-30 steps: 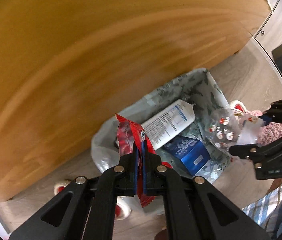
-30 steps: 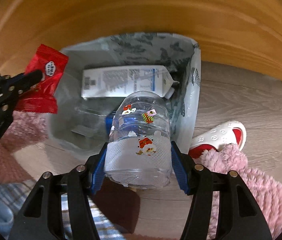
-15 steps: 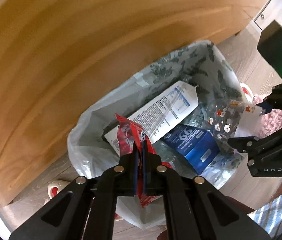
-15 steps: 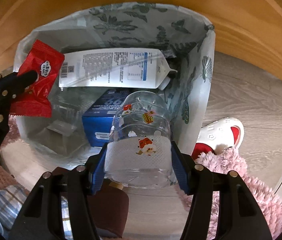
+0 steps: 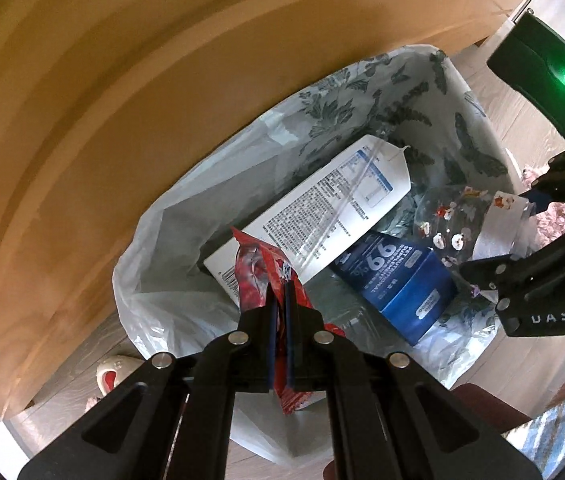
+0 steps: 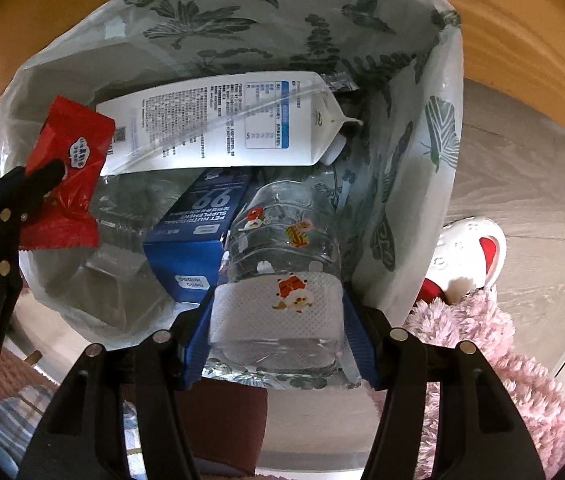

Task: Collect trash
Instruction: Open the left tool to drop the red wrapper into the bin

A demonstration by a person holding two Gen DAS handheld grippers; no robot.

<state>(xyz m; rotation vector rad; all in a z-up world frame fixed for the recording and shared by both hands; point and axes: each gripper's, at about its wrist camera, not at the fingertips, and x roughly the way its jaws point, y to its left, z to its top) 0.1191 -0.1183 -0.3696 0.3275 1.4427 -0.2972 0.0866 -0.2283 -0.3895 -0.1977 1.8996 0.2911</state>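
Landmark: white plastic trash bag with a grey leaf print [image 6: 218,28], standing open on the wood-look floor [image 6: 522,168] beside a curved wooden panel [image 5: 122,100].
Left gripper [image 5: 278,308]: fingers together, clamped on a red crinkled snack wrapper [image 5: 258,272]; the wrapper hangs above the bag's mouth, at its near-left edge in the right wrist view.
Right gripper [image 6: 278,336]: fingers apart around a clear plastic bottle with cartoon stickers and a white label band [image 6: 282,264], pads pressing on its sides; the bottle hangs over the bag's right half, neck pointing down into it.
Already in the bag: a white carton with printed text [image 6: 218,124] lying along the far side, a blue pet-supplement box [image 6: 198,224] just in front of it, and some clear plastic packaging [image 6: 114,264] at the bottom left.
Beside the bag: a white and red slipper [image 6: 470,252] and a pink fluffy rug [image 6: 482,340] to its right.
Progress: judged well along; several pieces are collected and two more are held over the opening.
Left to do: release the wrapper and the bottle into the bag; whether other trash remains elsewhere cannot be told.
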